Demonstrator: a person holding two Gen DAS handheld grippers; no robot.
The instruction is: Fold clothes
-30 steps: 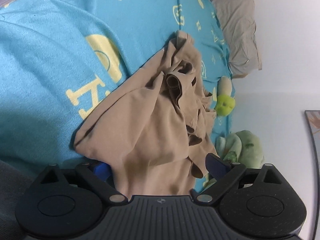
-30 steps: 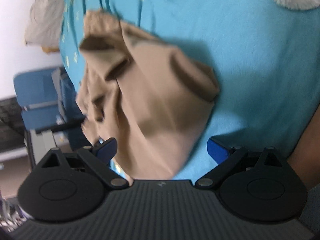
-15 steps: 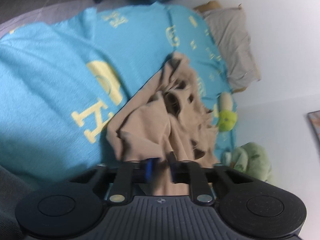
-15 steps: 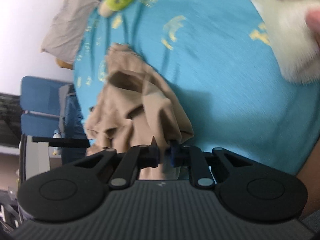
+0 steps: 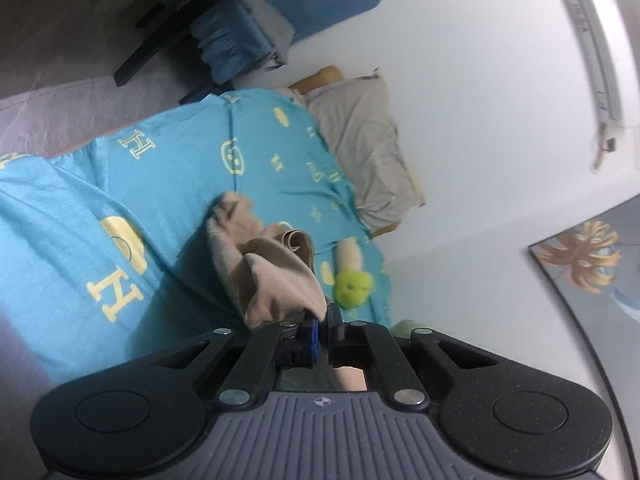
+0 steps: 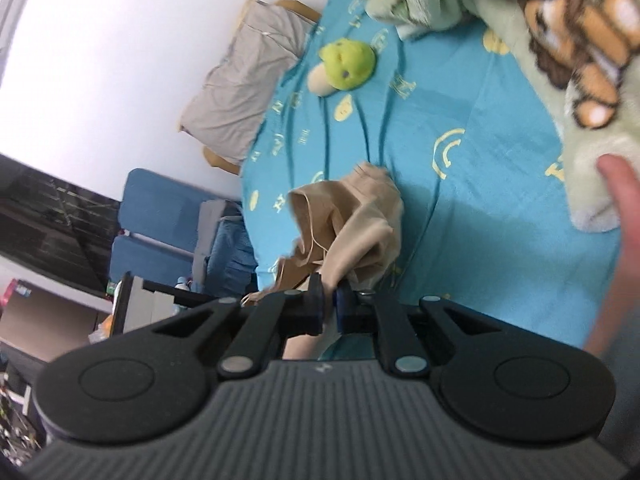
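Left gripper [image 5: 320, 326] and right gripper [image 6: 330, 306], each clenched on a bunched edge of the tan garment [image 5: 276, 276]; the cloth hangs from both above the bed, its far end trailing onto the turquoise bedspread [image 5: 168, 168] with yellow lettering. No container is in view. Farther off: a green plush toy [image 6: 346, 62] on the spread, a grey pillow [image 5: 362, 152] against the white wall [image 5: 480, 100], a blue chair [image 6: 160, 224] beside the bed. One second earlier both grippers stood open over the garment lying flat.
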